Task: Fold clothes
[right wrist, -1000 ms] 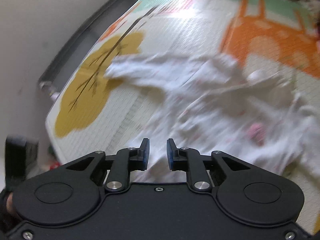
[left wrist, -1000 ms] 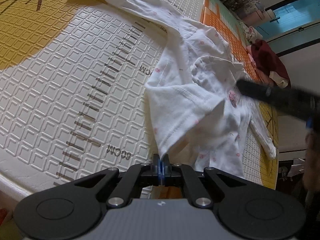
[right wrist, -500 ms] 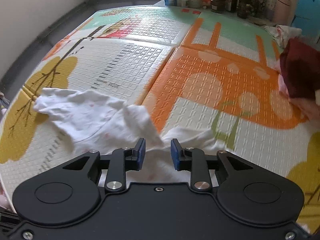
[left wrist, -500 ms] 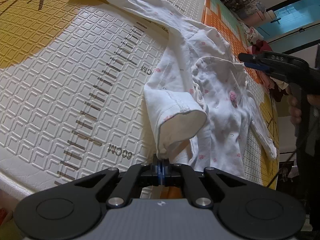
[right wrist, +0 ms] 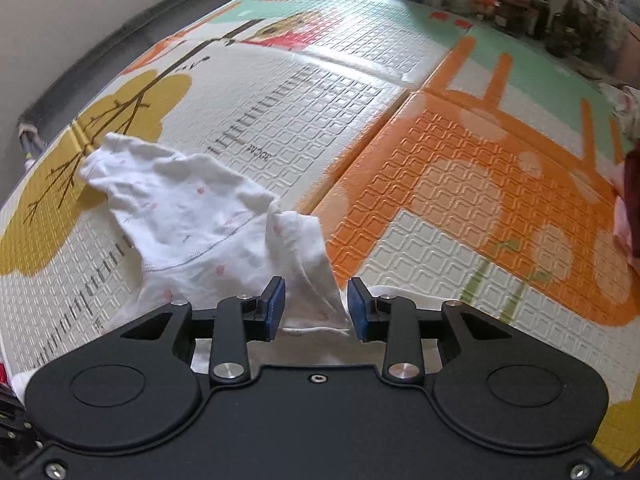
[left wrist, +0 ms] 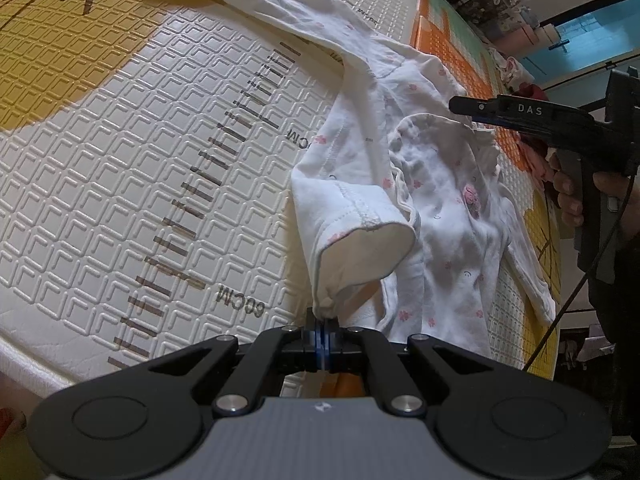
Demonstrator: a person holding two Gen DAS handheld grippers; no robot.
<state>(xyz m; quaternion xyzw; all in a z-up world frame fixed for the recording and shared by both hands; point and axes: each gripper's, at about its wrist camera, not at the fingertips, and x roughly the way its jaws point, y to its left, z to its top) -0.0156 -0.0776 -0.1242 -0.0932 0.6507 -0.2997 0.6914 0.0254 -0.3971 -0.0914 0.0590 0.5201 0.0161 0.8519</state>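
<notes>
Left gripper [left wrist: 322, 330] pinches a sleeve cuff of the white garment [left wrist: 436, 208] spread on the mat [left wrist: 140, 152]. Right gripper [right wrist: 315, 307], jaws just widening, hovers unclenched with a fabric ridge between its pads, ungripped.

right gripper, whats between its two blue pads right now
In the right wrist view, a raised fold of the white baby garment sits between the open right gripper pads, which have just been opening; neither pad presses on it.

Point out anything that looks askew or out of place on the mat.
The white baby garment lies crumpled and twisted on the play mat, one leg cuff pinched up by the left gripper. A dark red cloth is heaped at the mat's edge.
</notes>
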